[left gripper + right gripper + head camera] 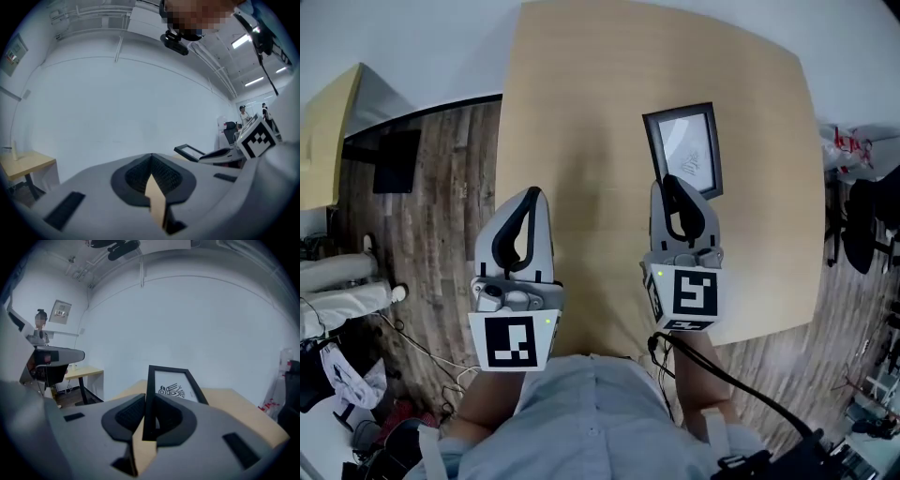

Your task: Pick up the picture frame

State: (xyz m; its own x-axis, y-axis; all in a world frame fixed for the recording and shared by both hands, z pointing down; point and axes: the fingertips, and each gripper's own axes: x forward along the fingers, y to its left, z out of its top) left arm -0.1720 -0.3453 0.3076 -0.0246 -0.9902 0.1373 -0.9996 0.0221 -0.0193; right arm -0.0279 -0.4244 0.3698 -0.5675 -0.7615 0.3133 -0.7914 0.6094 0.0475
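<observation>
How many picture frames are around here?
1. The picture frame is clamped by its near edge in the jaws of the right gripper, over the wooden table. No other frame shows, though parts of the room lie out of view.

Matt black picture frame (684, 155), smooth wood table (581, 141) (pale)

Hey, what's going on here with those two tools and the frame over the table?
A person holds a tool in each hand above a wooden table. The right tool is clamped on the black frame at its near left corner, and the frame looks tilted up off the table. The left tool is shut with nothing in it and hangs beside the right one, touching nothing.
</observation>
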